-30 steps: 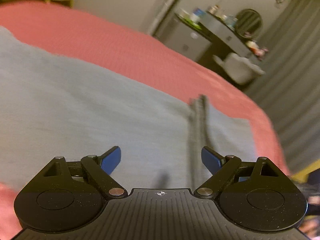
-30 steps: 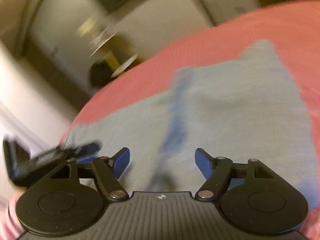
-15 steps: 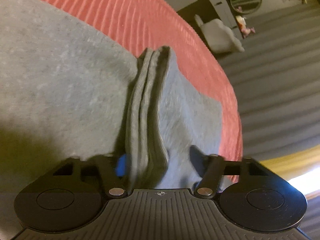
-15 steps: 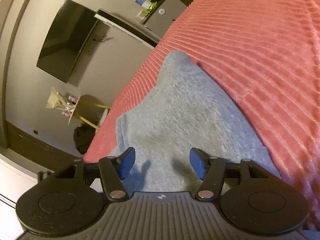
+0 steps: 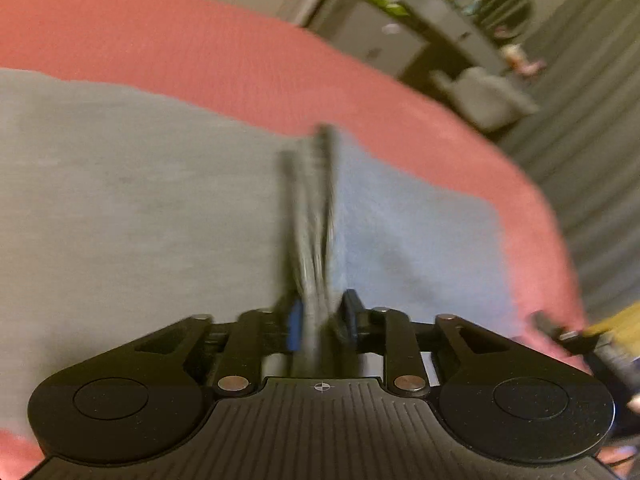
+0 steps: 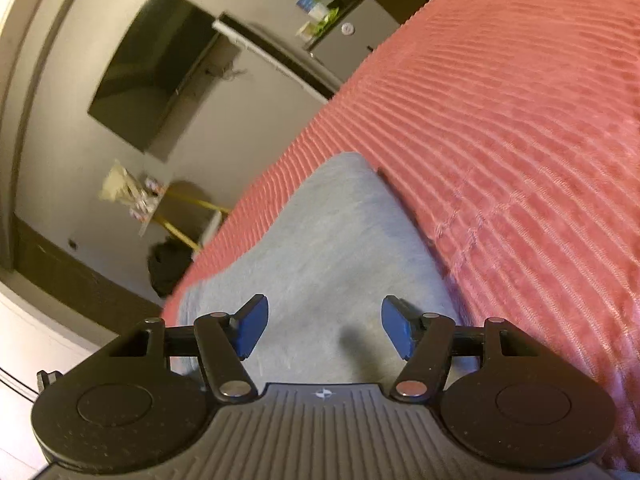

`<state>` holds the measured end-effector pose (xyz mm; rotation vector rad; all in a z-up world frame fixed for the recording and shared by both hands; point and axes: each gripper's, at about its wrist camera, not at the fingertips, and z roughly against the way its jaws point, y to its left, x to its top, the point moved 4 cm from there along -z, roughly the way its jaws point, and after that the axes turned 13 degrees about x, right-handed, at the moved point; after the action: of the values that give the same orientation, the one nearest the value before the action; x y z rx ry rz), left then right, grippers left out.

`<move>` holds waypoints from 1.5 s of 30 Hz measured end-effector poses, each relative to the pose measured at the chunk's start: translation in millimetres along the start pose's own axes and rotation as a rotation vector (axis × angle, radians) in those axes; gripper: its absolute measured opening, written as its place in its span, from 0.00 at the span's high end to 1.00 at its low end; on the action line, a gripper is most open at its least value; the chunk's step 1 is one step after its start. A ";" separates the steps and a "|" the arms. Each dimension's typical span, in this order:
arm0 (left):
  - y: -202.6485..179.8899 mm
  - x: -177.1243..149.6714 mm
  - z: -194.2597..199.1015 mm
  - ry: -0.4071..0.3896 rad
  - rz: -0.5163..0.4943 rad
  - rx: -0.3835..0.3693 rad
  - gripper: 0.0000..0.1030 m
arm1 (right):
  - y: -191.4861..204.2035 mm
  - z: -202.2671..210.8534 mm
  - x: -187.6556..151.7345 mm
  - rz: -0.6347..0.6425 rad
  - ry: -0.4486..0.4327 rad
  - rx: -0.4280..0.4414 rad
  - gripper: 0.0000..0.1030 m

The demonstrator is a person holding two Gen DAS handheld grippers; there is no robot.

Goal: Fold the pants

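The grey knit pants (image 5: 140, 208) lie flat on the ribbed coral bedspread (image 5: 200, 48). The left gripper (image 5: 320, 320), its jaws having just been closing, pinches the ribbed cuff (image 5: 312, 216). The right gripper (image 6: 324, 328) stands open over bare fabric (nothing between its pads), so it should probably seize a matching edge before both lift evenly.

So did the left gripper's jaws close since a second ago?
Yes. The left gripper has just been closing, now pinching the pants ribbed edge.
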<state>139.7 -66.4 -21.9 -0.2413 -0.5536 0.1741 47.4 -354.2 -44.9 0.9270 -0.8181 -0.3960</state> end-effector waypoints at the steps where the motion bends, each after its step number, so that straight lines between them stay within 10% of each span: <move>1: 7.6 -1.1 2.1 -0.016 0.016 0.000 0.63 | 1.7 -3.2 -1.2 0.010 0.014 -0.016 0.38; 5: 20.0 -5.7 7.2 -0.022 0.113 -0.111 0.52 | 12.4 -8.0 -7.0 0.069 0.036 -0.042 0.47; 12: -6.2 -7.8 -13.0 -0.090 -0.055 -0.103 0.38 | 36.3 -38.5 -17.3 0.228 0.152 -0.174 0.71; 23: -4.7 6.7 -24.6 -0.133 -0.083 -0.177 0.32 | 42.1 -132.9 35.5 0.513 0.157 -0.415 0.75; 32: -2.5 7.2 -29.2 -0.128 -0.078 -0.218 0.26 | 57.0 -144.6 8.9 0.523 0.186 -0.356 0.72; 45: 7.3 17.7 -43.7 -0.082 0.057 -0.287 0.67 | 57.5 -76.0 -41.6 0.427 0.198 -0.300 0.56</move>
<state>177.4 -63.3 -51.1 -0.5314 -0.6535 0.1595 76.9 -254.6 -41.6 0.4843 -0.7274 -0.0489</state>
